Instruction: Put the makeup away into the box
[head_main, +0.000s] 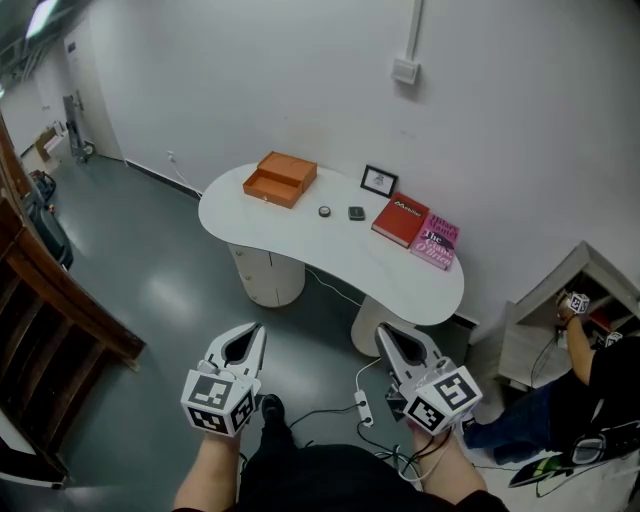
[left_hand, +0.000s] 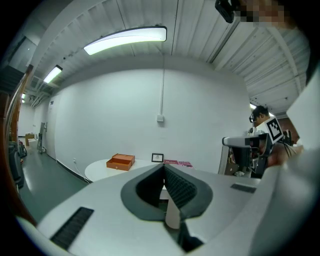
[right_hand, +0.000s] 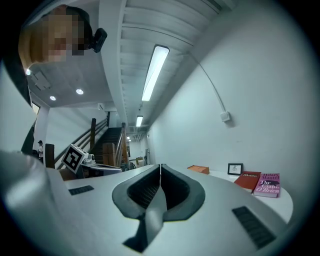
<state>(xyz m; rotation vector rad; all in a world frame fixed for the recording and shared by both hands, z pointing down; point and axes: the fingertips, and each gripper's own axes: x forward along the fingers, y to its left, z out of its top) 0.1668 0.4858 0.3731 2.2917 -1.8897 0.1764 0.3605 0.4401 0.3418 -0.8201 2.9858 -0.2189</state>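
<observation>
Both grippers clenched and empty, well short of the counter

In the head view the person's forearms were cut off at the bottom edge, a second person (head_main: 596, 372) at the right was cropped by the frame, and the makeup was too small to identify. The left gripper (head_main: 257, 331) and right gripper (head_main: 382, 333) were held side by side over the floor, aimed toward the white counter (head_main: 300, 245), each with its jaws pressed together on nothing. On the counter an orange box (head_main: 280, 179) sat at the left end. A red book (head_main: 400, 219) and a pink book (head_main: 437, 241) lay side by side at the right, with a small picture frame (head_main: 379, 180) by the wall. A round makeup piece (head_main: 325, 211) and a squarish makeup piece (head_main: 357, 213) lay between box and books. A power strip (head_main: 363, 408) lay on the floor between the grippers.
</observation>
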